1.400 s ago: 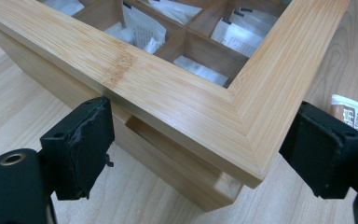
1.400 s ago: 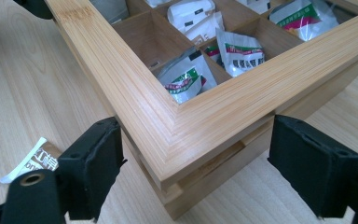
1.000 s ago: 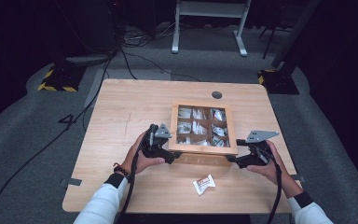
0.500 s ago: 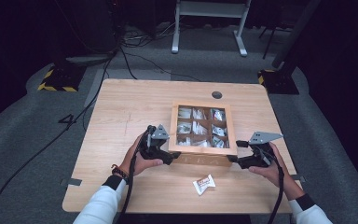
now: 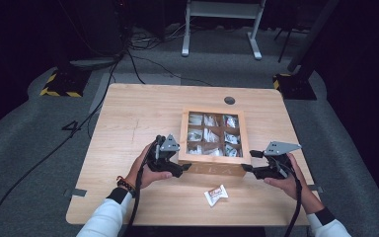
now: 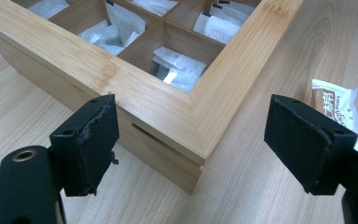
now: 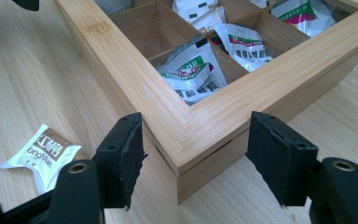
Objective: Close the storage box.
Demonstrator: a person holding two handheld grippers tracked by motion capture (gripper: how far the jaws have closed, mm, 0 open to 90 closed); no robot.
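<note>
Both tongs gape wide and hold nothing, the left tongs (image 6: 191,140) straddling the near-left corner of the wooden box (image 5: 212,169) mid-table, the right tongs (image 7: 193,156) its near-right corner, a loose sachet (image 5: 216,194) just before its front wall.

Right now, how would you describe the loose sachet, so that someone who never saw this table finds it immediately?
Start at the wooden table and find the compartmented wooden box near its right half. Just in front of the box, toward the person's edge, lies one small white sachet with a brown label. It lies alone on the bare tabletop between the two hands, whereas the other sachets sit inside the box's compartments.
</note>
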